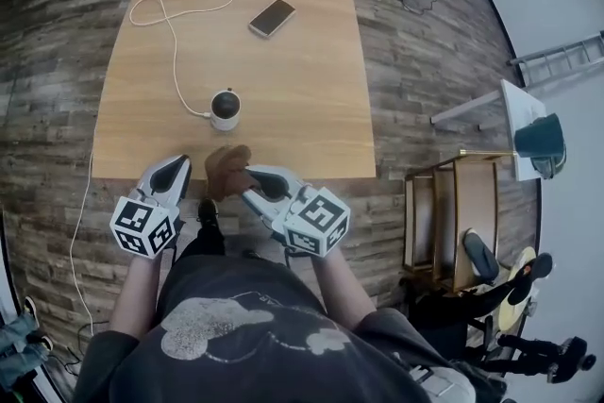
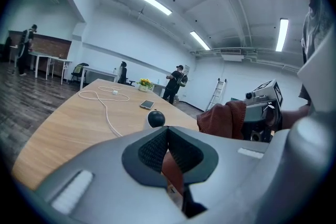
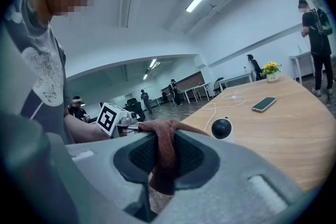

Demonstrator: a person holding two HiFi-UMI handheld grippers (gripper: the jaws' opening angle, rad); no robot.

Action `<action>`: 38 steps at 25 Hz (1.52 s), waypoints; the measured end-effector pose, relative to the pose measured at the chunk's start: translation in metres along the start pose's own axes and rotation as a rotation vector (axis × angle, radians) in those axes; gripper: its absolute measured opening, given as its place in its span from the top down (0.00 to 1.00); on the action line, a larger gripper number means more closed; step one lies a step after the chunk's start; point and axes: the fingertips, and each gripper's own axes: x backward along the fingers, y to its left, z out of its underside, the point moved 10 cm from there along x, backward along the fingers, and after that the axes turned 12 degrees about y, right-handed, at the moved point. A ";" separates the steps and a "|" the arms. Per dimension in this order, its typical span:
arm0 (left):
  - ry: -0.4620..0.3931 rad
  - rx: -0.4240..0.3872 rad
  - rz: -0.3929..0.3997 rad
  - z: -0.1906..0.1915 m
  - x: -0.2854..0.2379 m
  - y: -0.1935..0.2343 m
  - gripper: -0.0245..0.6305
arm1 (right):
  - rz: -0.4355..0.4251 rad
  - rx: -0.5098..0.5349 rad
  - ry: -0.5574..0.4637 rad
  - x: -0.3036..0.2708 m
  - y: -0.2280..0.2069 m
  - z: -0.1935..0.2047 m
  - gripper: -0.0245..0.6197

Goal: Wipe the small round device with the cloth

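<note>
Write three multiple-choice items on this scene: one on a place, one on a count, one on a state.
1. The small round device stands: A on the floor; B on the table; C on a chair.
2. On the table, phones number: A none; B one; C three.
3. The right claw is: A open and empty; B shut on a cable; C shut on the cloth.
Answers: B, it stands on the wood near the front edge; B, just one lies farther up the table; C, brown cloth is pinched between its pads.
</note>
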 end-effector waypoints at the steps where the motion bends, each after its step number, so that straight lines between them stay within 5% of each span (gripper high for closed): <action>1: -0.009 0.002 -0.007 0.004 0.003 -0.010 0.94 | -0.002 0.003 0.000 0.009 0.004 0.005 0.88; 17: -0.037 -0.003 0.004 0.068 0.062 -0.152 0.94 | -0.016 -0.044 -0.029 0.123 0.061 0.089 0.88; 29: -0.049 -0.043 0.055 0.070 0.081 -0.180 0.94 | 0.047 -0.048 -0.030 0.136 0.092 0.100 0.88; 38: -0.086 -0.042 0.082 0.098 0.134 -0.193 0.94 | 0.125 -0.048 -0.037 0.138 0.156 0.120 0.88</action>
